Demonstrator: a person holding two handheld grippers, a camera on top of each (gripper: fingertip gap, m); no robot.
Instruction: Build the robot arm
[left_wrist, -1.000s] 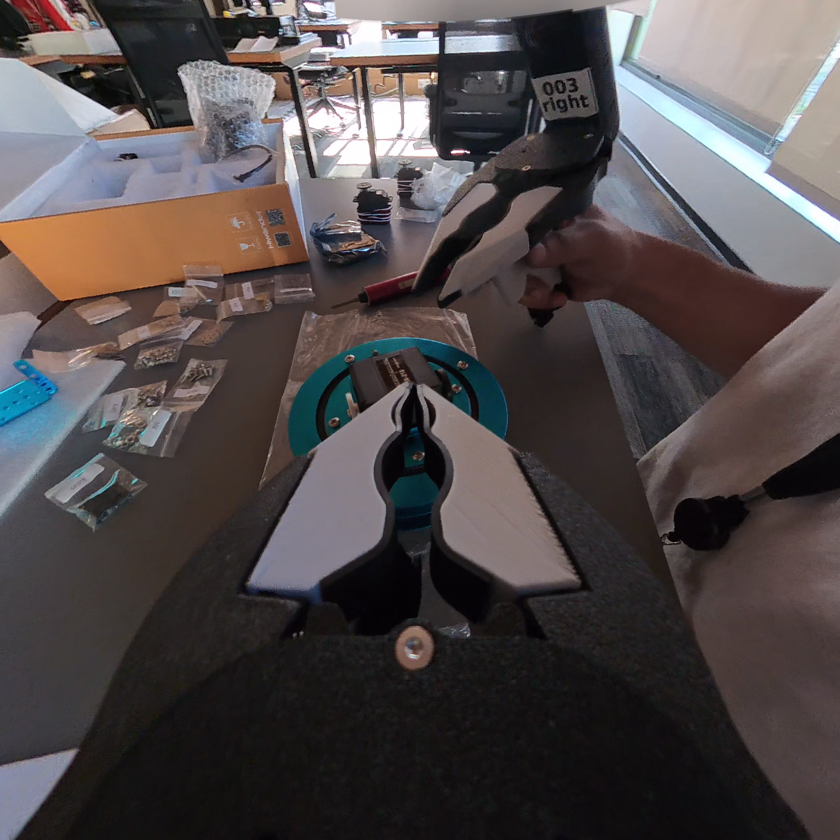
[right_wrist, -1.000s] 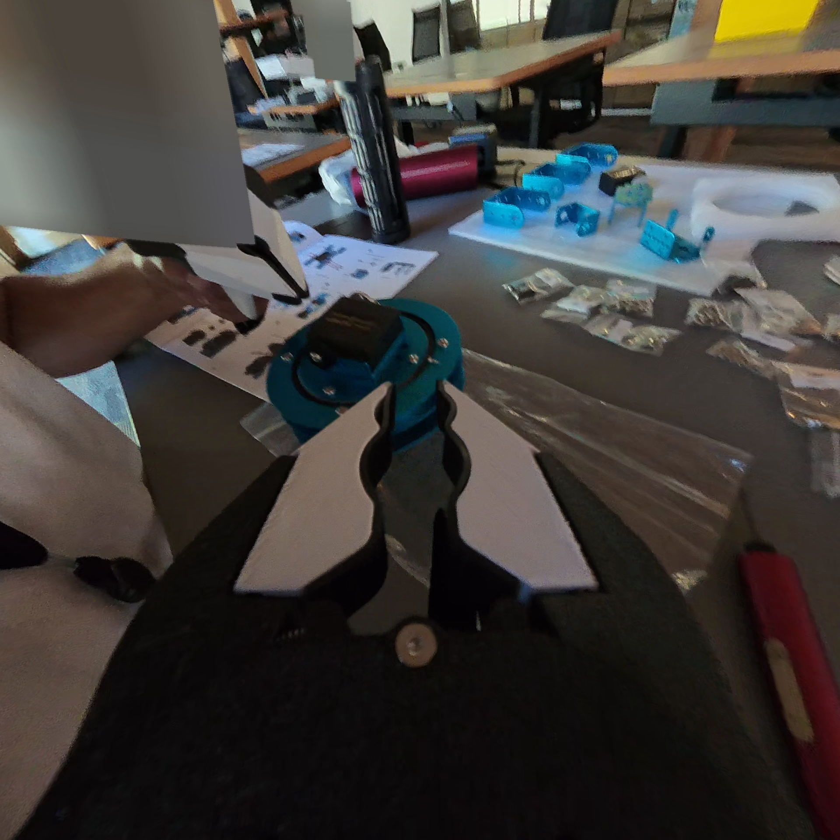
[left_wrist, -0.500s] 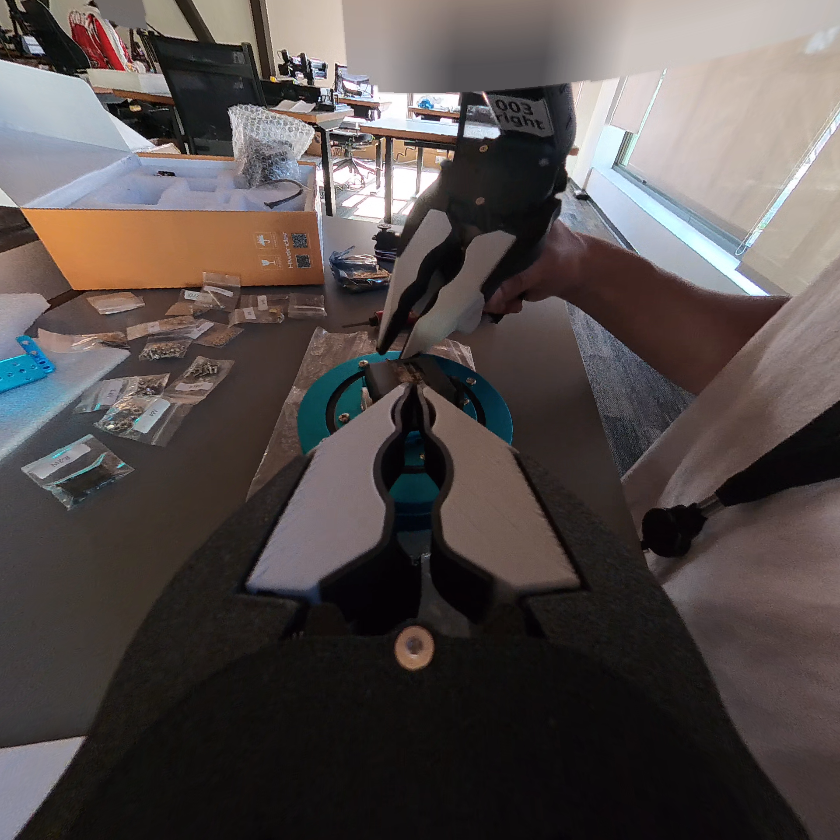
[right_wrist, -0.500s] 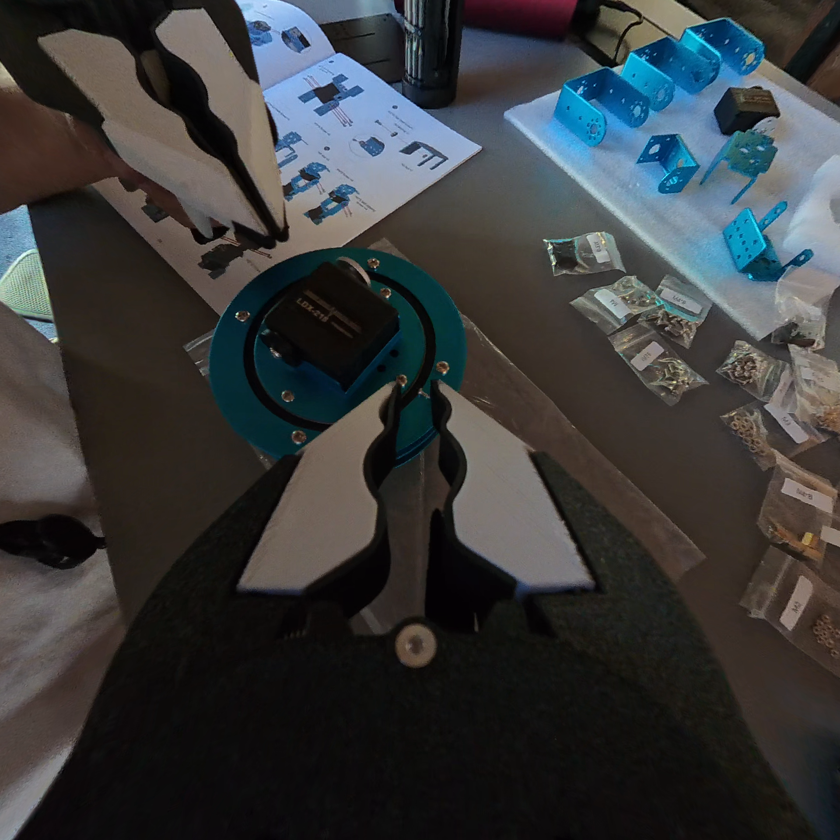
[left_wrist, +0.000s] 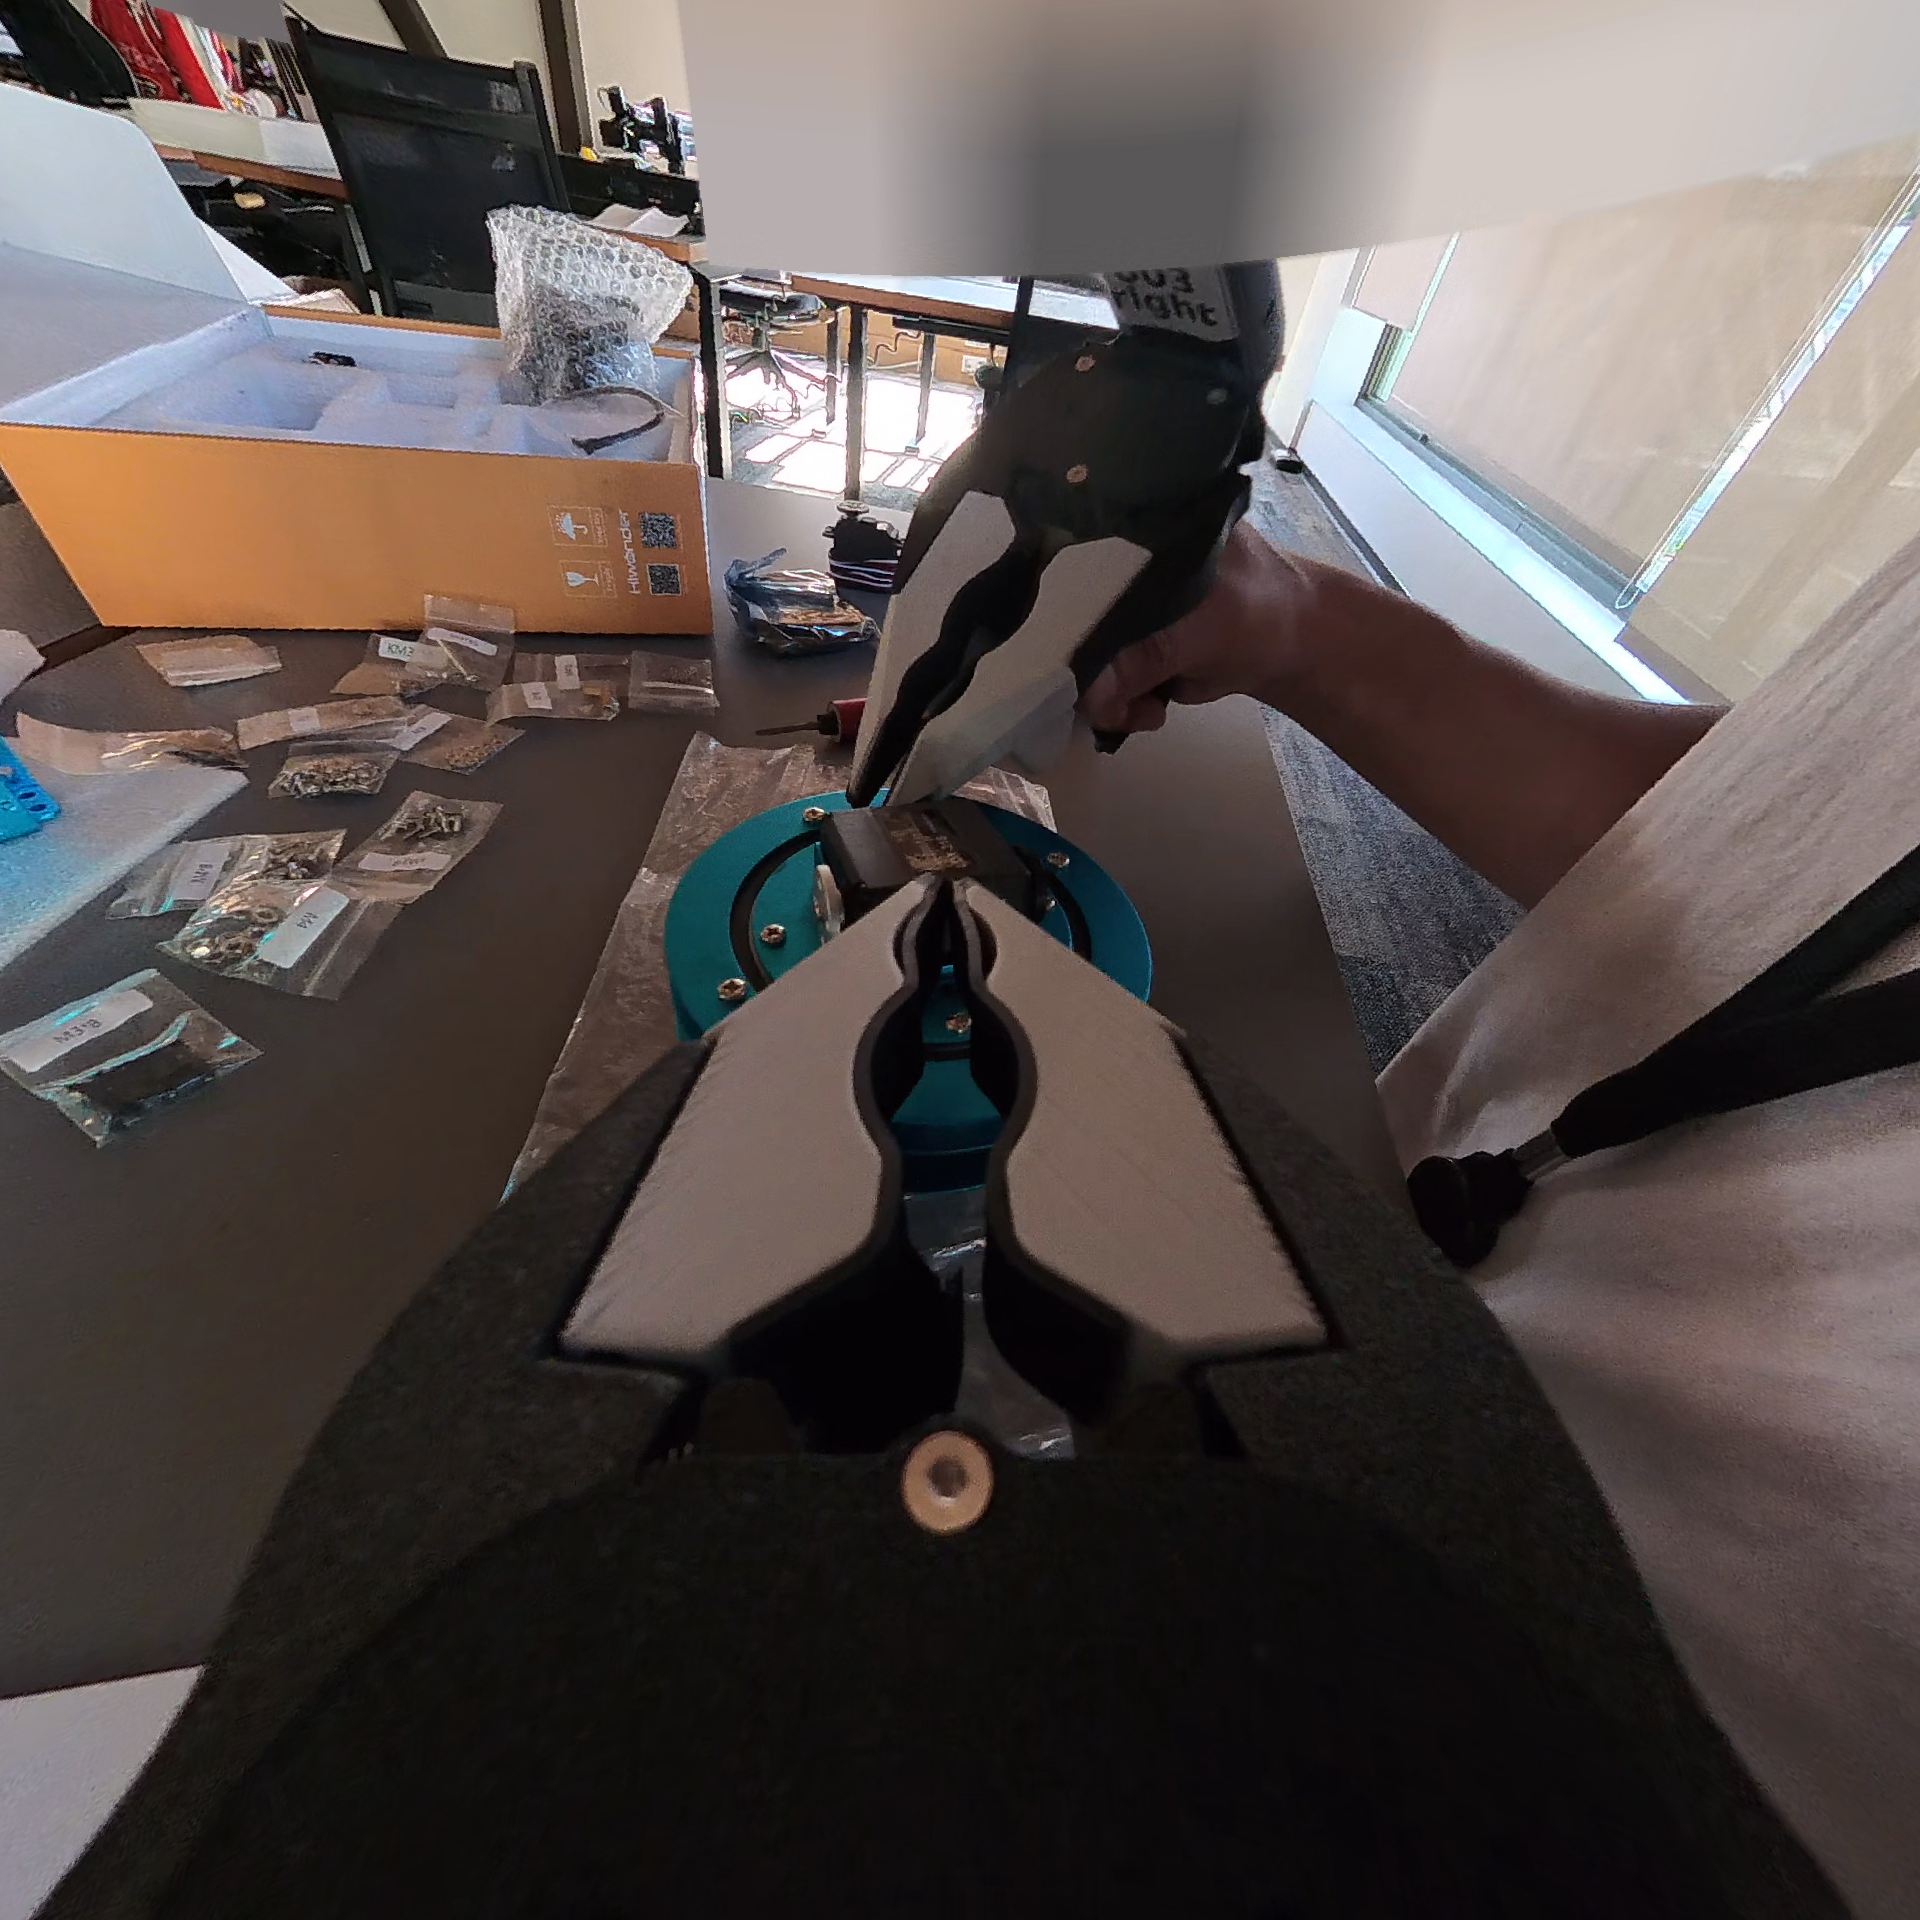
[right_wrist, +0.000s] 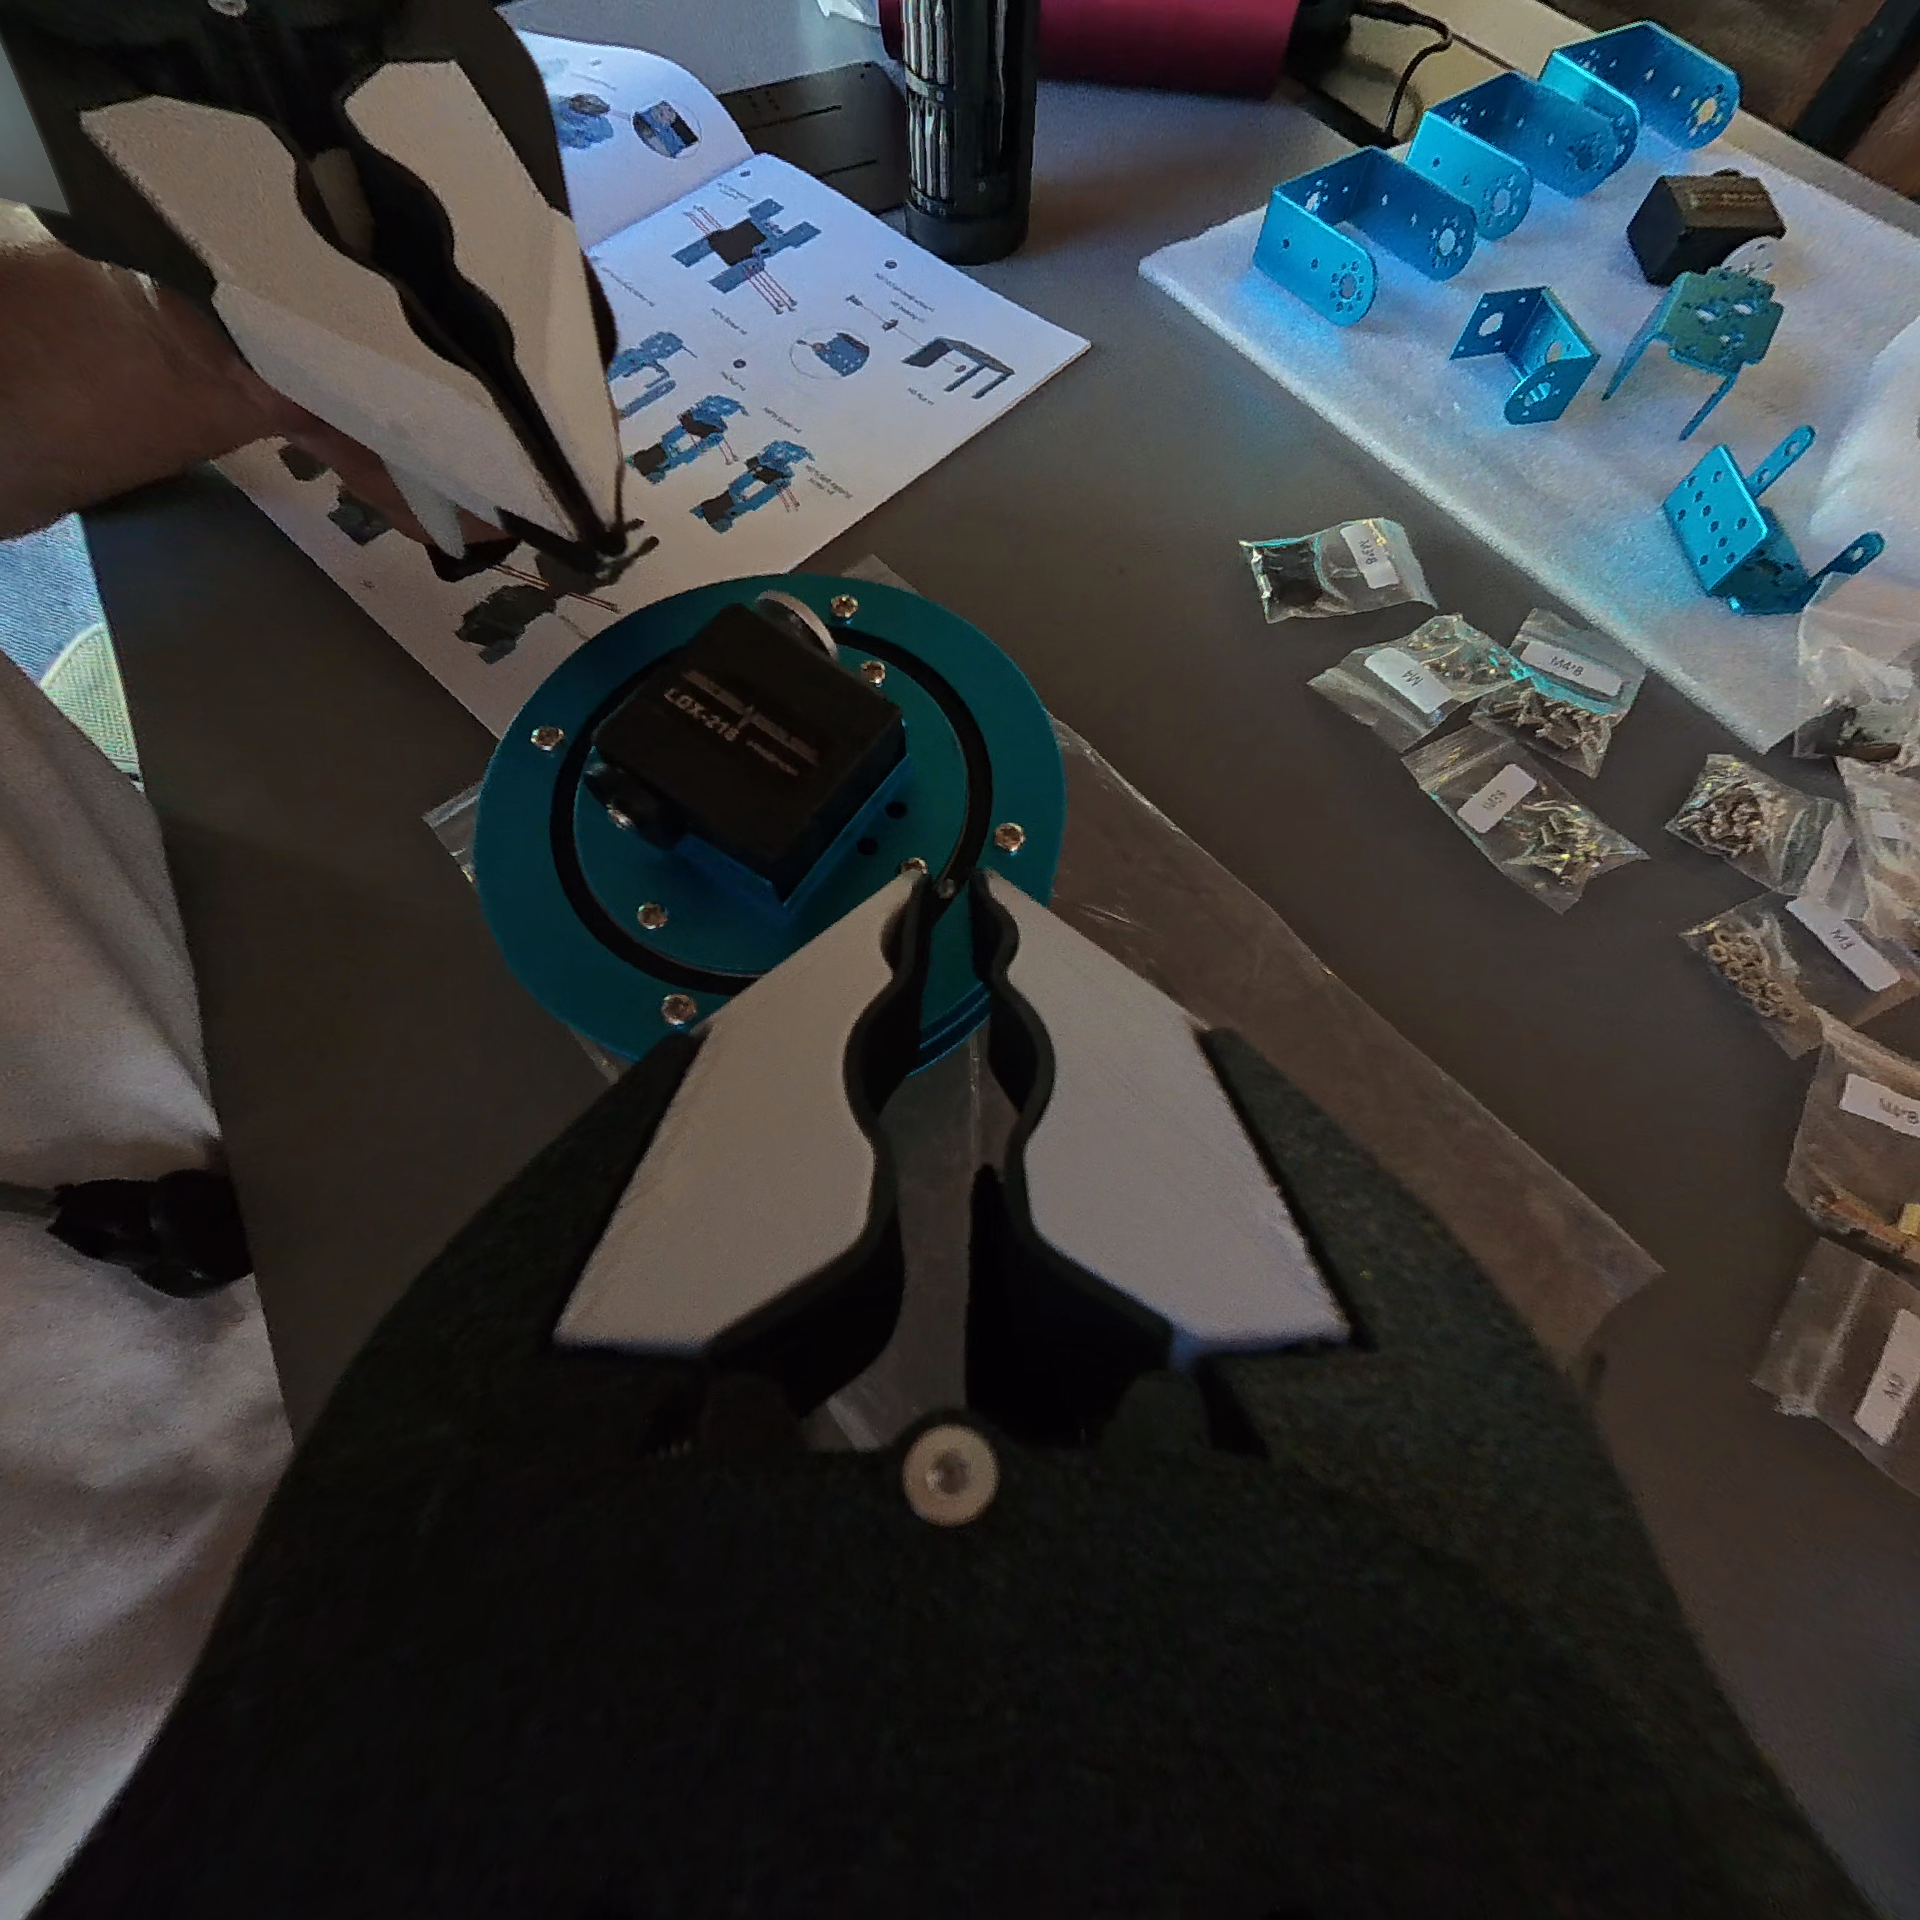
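Note:
A round blue base (left_wrist: 1112, 940) lies on a clear plastic bag on the grey table, with a black servo block (left_wrist: 925, 847) mounted on it. My left gripper (left_wrist: 940, 888) is shut just at the near side of the servo, with nothing seen between its tips. In the right wrist view the left gripper (right_wrist: 597, 535) hangs over the far rim of the base (right_wrist: 520, 831). My right gripper (right_wrist: 948, 881) is open by a narrow gap, empty, over the near rim beside the servo (right_wrist: 748, 758). It also shows in the left wrist view (left_wrist: 899, 795), tilted down.
An orange box (left_wrist: 343, 540) with bubble wrap stands at the back left. Small bags of screws (right_wrist: 1507, 790) lie scattered. Blue metal brackets (right_wrist: 1455, 208) sit on white foam. An open booklet (right_wrist: 831, 312), a black cylinder (right_wrist: 966, 135) and a red screwdriver (left_wrist: 842, 717) are nearby. Some 9 cm of space lies between my two pairs of fingers.
My right gripper has come in from the back right, tipped downward over the blue base, and its fingers have narrowed. My left gripper has stayed shut by the servo.

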